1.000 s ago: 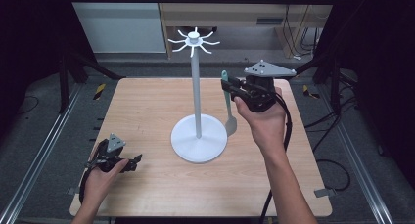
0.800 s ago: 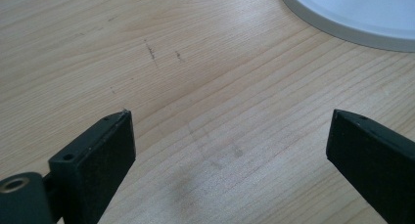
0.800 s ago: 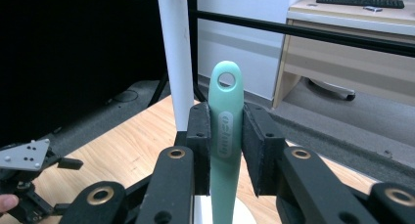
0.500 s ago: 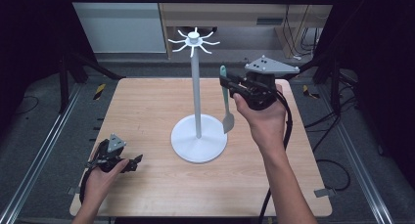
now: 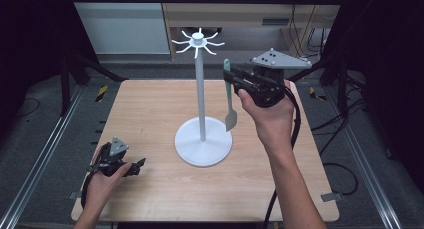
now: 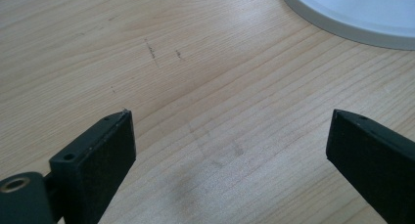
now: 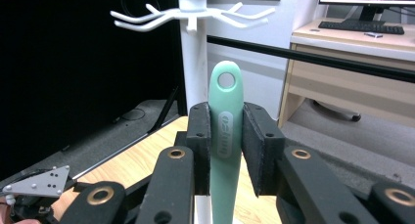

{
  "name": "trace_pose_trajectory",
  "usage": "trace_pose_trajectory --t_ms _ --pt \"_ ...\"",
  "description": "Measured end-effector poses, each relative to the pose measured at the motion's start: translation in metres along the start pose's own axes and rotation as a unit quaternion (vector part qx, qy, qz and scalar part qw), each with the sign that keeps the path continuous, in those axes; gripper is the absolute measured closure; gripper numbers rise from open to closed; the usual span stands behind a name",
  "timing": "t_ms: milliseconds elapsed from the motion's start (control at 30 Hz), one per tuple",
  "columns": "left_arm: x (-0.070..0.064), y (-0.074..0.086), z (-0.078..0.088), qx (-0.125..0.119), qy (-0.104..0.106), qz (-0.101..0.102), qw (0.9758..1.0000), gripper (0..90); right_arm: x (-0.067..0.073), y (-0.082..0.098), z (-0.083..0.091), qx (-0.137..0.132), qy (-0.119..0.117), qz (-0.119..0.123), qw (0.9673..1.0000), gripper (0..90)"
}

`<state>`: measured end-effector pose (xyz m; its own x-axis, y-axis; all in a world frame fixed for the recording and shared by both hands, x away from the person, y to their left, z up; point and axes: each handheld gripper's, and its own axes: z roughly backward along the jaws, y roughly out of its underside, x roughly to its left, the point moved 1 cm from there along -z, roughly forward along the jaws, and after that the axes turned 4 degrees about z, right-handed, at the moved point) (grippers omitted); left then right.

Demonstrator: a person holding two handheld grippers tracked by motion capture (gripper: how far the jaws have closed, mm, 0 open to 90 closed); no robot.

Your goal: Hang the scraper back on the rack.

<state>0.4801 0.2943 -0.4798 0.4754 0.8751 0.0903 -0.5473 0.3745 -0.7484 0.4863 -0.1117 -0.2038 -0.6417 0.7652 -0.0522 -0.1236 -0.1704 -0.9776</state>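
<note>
Between the right gripper's (image 7: pixel 226 145) pads (image 7: pixel 199 136) sat the mint-green spatula (image 7: pixel 225 136), clamped at the handle with its hanging hole just above the fingertips and the grey blade (image 5: pixel 230 120) dangling below them, clear of the table (image 5: pixel 150 109). Compared with a second earlier the right hand had come up a bit — spatula rode higher beside the white stand's (image 5: pixel 201 89) pole, blade now off the level of the round base (image 5: pixel 203 141). Jaw spacing looked unchanged, so the grip held through the lift. Hole was still lower than the hooks (image 7: pixel 147 16) at the stand's top, which showed above and behind the fingertips in the right gripper view. Judged: mid-lift toward hanging the spatula on a hook, more rise needed before lining the hole up. Left gripper (image 6: pixel 230 150) rested low near the table's front-left, jaws spread wide with bare wood between them — nothing held, base edge off ahead to one side. It hadn't shifted.
</note>
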Motion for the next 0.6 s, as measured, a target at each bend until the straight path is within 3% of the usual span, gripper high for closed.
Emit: trace_pose_trajectory --t_ms 600 --pt "-0.001 0.000 0.000 0.002 0.000 -0.002 1.0000 4.2 0.004 -0.012 0.001 -0.005 0.000 0.008 1.0000 74.7"
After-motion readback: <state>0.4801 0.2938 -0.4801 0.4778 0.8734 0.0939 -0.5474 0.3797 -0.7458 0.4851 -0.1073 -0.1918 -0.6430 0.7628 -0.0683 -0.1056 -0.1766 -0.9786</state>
